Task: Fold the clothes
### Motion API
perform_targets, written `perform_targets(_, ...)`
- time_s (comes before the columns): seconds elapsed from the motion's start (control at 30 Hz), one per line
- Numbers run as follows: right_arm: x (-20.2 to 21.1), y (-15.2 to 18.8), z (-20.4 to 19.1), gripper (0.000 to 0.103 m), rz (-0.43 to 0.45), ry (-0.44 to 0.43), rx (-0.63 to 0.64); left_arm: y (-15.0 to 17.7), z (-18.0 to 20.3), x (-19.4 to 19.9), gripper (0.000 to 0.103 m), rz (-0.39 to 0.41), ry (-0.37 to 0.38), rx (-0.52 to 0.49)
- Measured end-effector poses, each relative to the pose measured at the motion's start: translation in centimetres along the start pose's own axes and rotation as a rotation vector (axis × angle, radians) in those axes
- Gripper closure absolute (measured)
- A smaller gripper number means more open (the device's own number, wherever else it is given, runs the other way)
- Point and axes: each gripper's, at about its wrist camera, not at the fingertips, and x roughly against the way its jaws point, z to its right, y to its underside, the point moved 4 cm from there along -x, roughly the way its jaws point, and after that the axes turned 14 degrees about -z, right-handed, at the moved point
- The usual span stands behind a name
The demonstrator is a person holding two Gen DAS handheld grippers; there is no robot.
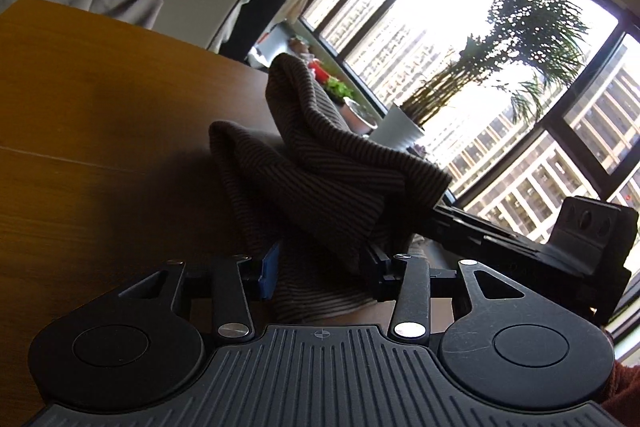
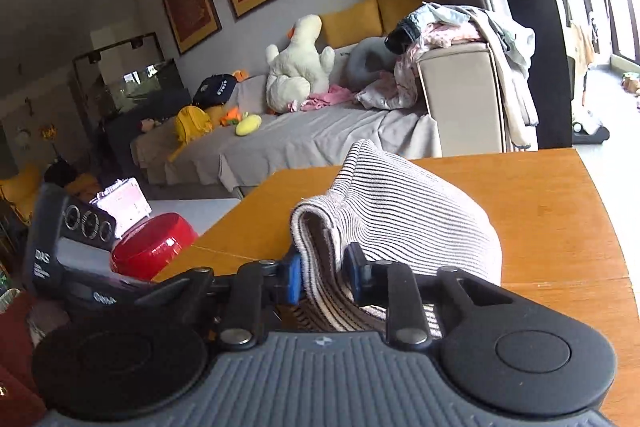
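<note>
A striped knit garment (image 1: 320, 179) lies bunched on the wooden table (image 1: 100, 115). My left gripper (image 1: 324, 273) is shut on a fold of it, the cloth rising in a hump in front of the fingers. In the right wrist view the same striped garment (image 2: 400, 219) looks white with dark stripes. My right gripper (image 2: 324, 275) is shut on its near edge, the cloth pinched between the blue pads (image 2: 294, 277). The right gripper's body (image 1: 560, 247) shows at the right of the left wrist view, and the left gripper's body (image 2: 72, 247) at the left of the right wrist view.
A grey-covered sofa (image 2: 300, 139) with a plush duck (image 2: 300, 63) and a pile of clothes (image 2: 452, 27) stands beyond the table. A red bowl (image 2: 154, 247) sits on a low white table at the left. A potted palm (image 1: 460, 79) stands by the large window.
</note>
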Motion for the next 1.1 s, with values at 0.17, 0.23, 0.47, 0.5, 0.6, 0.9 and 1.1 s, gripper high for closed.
perform_targets(0.17,1.0,-0.8,-0.1,0.094,0.011,0.016,0.030,0.2,1.2,-3.2,0.056,-0.065,0.019,-0.046)
perform_targets(0.23,0.4,-0.7,-0.2,0.094,-0.002,0.085,0.059,0.4,1.4,-4.3,0.055,-0.088,0.014,-0.053)
perform_targets(0.47,-1.9,0.8,-3.1,0.047,-0.009,0.146,0.227,0.9,1.3,-0.5,0.054,-0.039,-0.081,-0.115)
perform_targets(0.5,-2.3,1.1,-3.8,0.038,-0.009,0.161,0.268,0.9,1.2,0.6,0.051,-0.015,-0.098,-0.126)
perform_targets(0.6,-4.5,2.1,-5.5,0.031,-0.030,0.170,0.323,0.3,0.0,3.3,0.051,0.052,-0.145,-0.081)
perform_targets(0.9,-3.3,0.7,-1.3,0.081,0.028,0.153,0.076,-1.4,-0.4,2.5,0.052,0.054,-0.120,-0.038)
perform_targets(1.1,-0.1,-2.1,-2.0,0.083,0.062,-0.009,0.020,-1.1,0.2,-1.5,0.052,-0.022,-0.023,-0.070)
